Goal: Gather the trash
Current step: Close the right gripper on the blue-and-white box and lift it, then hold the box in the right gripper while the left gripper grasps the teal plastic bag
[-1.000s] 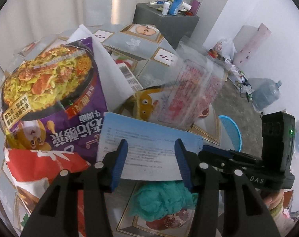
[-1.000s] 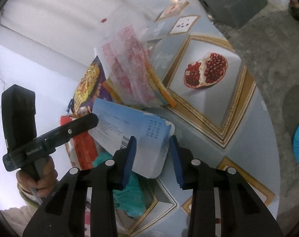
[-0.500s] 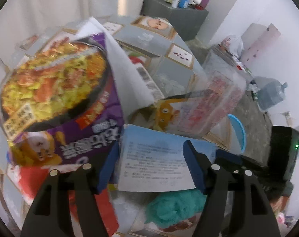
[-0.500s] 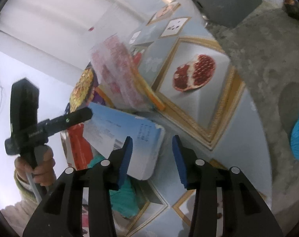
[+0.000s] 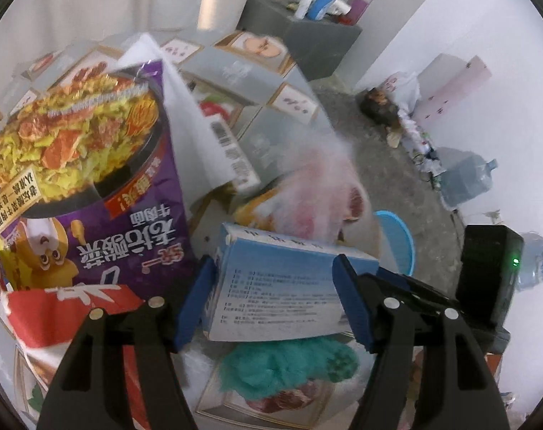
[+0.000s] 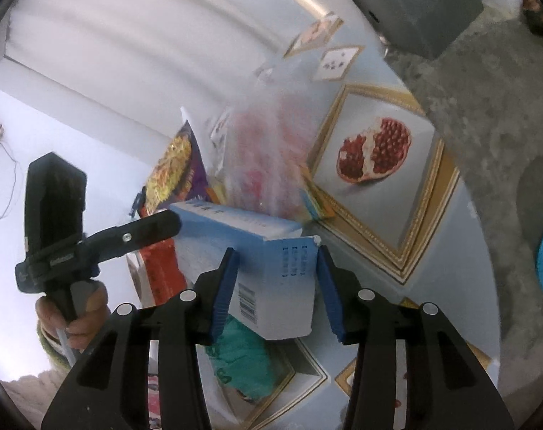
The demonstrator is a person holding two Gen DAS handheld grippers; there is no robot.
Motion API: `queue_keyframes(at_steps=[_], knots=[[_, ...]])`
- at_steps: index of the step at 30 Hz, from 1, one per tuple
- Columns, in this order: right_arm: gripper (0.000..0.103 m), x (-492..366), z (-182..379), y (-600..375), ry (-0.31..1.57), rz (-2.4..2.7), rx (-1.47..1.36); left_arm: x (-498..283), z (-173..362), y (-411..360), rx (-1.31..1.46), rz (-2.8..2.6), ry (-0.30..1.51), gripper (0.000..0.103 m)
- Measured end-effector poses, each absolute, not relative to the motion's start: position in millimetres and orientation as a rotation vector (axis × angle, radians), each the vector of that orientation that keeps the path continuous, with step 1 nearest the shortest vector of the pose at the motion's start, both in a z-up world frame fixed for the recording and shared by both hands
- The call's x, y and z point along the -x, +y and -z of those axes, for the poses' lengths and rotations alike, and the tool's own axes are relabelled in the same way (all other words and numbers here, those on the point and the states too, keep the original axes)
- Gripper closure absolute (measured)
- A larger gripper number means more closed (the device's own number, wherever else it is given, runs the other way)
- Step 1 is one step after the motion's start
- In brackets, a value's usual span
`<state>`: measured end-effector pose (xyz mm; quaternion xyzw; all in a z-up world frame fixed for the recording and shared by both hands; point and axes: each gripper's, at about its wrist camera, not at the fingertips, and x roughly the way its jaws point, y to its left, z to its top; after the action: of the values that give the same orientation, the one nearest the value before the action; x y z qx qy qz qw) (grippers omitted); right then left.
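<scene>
A blue and white carton (image 5: 278, 279) is tipped up over a heap of trash. My left gripper (image 5: 273, 297) spans it, with a pad against each end. Its near end (image 6: 271, 272) sits between the jaws of my right gripper (image 6: 277, 283). There the left pad touches and a small gap shows at the right pad. One left finger (image 6: 153, 229) reaches the carton's far end. A purple noodle packet (image 5: 92, 179) stands at the left. A clear red-printed bag (image 5: 318, 186) shows blurred behind the carton. A teal crumpled wad (image 5: 289, 362) lies under it.
A red packet (image 5: 56, 308) and a white sheet with a barcode (image 5: 207, 143) lie in the heap on the fruit-print tablecloth (image 6: 443, 286). A blue basket (image 5: 400, 243) stands on the floor by the table. A grey cabinet (image 5: 300, 36) and a water jug (image 5: 465, 175) stand further off.
The carton lay flat under both grippers; now it is tipped up. The left jaws have widened to either end of it, the right jaws slightly. The clear bag has moved and blurs.
</scene>
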<state>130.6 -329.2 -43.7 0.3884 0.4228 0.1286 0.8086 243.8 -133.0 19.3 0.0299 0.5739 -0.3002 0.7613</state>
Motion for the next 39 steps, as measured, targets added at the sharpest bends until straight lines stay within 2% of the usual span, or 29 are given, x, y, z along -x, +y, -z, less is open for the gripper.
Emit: queue_keyframes(at_steps=[10, 14, 16, 25, 30, 35, 39], knots=[[0.06, -98.7, 13.2, -351.4, 0.813, -0.26, -0.864, -195.7, -56.2, -126.9, 0.03, 0.772, 1.183, 0.038], [0.06, -84.8, 5.9, -363.4, 0.799, -0.222, -0.858, -178.1, -59.2, -124.9, 0.122, 0.878, 1.227, 0.038], [0.065, -80.5, 11.3, -367.8, 0.82, -0.219, -0.879, -167.0, -53.6, -125.4, 0.183, 0.95, 1.264, 0.038], [0.066, -85.6, 46.7, -353.2, 0.911, -0.116, -0.808, -104.3, 17.2, -146.6, 0.175, 1.066, 1.34, 0.038], [0.066, -79.8, 35.6, -353.2, 0.864, -0.066, -0.778, -99.6, 25.1, -150.3, 0.12, 1.02, 1.32, 0.038], [0.065, -50.8, 13.0, -363.0, 0.778, -0.054, -0.804, -110.2, 28.3, -141.4, 0.185, 1.02, 1.324, 0.038], [0.062, -25.3, 25.3, -362.7, 0.806, -0.037, -0.864, -113.4, 36.0, -140.7, 0.206, 1.029, 1.348, 0.038]])
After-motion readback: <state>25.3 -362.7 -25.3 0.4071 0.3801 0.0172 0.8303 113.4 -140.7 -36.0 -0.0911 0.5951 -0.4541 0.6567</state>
